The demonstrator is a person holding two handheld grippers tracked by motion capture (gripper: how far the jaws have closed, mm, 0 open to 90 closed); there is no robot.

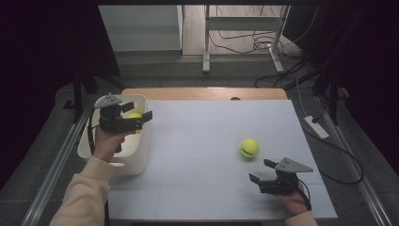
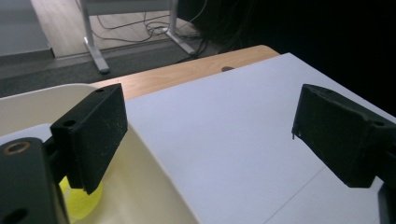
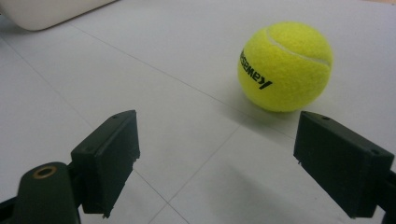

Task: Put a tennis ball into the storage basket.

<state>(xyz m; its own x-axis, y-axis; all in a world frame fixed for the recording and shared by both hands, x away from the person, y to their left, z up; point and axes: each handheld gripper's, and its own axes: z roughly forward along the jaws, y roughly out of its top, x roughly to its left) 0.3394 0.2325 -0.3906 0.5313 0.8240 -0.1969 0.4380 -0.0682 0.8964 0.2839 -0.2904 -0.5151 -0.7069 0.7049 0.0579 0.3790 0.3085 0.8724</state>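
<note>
A ball [image 1: 249,148] lies at the centre right of the high view on the white desk [image 1: 202,136], a fuzzy yellow-green sphere with a pale curved seam and black lettering printed across its felt. In the right gripper view the ball [image 3: 285,66] sits at the upper right, resting on the desk and casting a soft shadow beneath it, its nap matte and slightly woolly against the smooth sheet. The right tongs [image 1: 263,171], at the lower right of the high view, stand apart with nothing between them, pointed up and left toward the ball and near it but not touching; their two black pads are blocky, flat-faced rectangles with small screw holes, and a grey three-cornered plate rides on top. A second ball [image 1: 134,115], the same yellow-green, lies inside the bin [image 1: 139,160] at the left of the high view; the left gripper view shows a bit of that ball [image 2: 86,201] at the lower left behind a black pad. The bin is a cream, smooth-walled plastic tub with rounded corners and a thick rim, standing on the left edge of the desk. The left tongs [image 1: 140,110] hang over the bin's right rim, spread wide and gripping nothing. The desk top is a matte white sheet crossed by thin seams, with a strip of light wood along its far edge.
</note>
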